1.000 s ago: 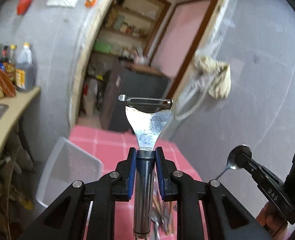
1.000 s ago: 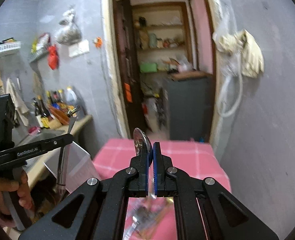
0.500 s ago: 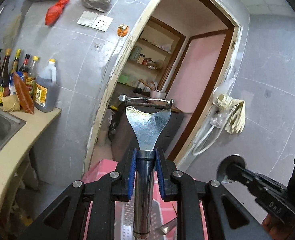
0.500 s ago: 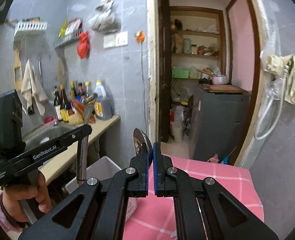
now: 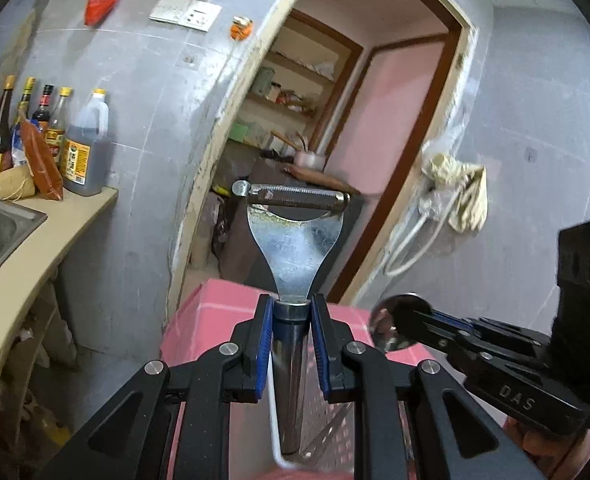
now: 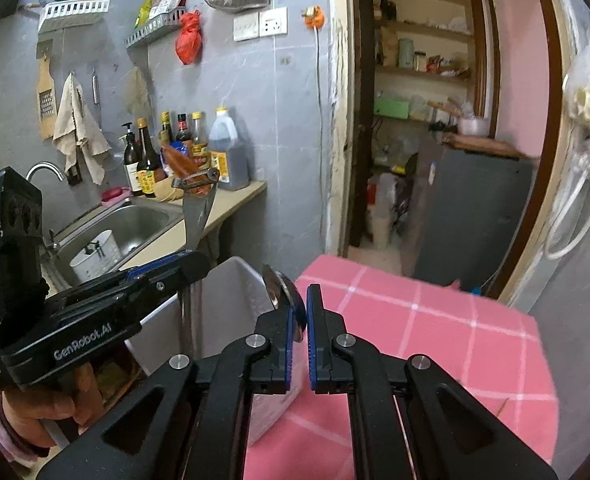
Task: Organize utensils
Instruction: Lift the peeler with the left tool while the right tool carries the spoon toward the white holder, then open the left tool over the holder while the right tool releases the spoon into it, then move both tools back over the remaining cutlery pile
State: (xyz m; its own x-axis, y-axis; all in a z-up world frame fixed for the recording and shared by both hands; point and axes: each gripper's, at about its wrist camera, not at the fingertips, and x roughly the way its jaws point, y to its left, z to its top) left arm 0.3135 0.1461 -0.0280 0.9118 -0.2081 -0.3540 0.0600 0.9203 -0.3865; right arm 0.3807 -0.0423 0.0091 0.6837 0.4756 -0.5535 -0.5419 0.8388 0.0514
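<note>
My left gripper (image 5: 291, 344) is clamped on the round metal handle of a peeler (image 5: 293, 240), its blade end up and its handle tip hanging over the white perforated basket (image 5: 327, 432) below. My right gripper (image 6: 299, 332) pinches a spoon (image 6: 285, 296) by the bowl, just beside that same basket (image 6: 235, 292), which sits at the edge of the pink checked tablecloth (image 6: 435, 328). In the right wrist view my left gripper's body reads "GenRobot.AI"; in the left wrist view the right one shows "DAS". To the left runs a beige counter (image 5: 35, 264) with a steel sink (image 6: 135, 224), a white holder in it, and a row of sauce bottles (image 6: 183, 148) whose labels I cannot read. The walls are grey tile, with a socket plate (image 6: 259, 24), a red bag (image 6: 189, 38), a hanging grater and cloths. Ahead, an open doorway (image 6: 427, 120) shows pantry shelves and a pink door.
</note>
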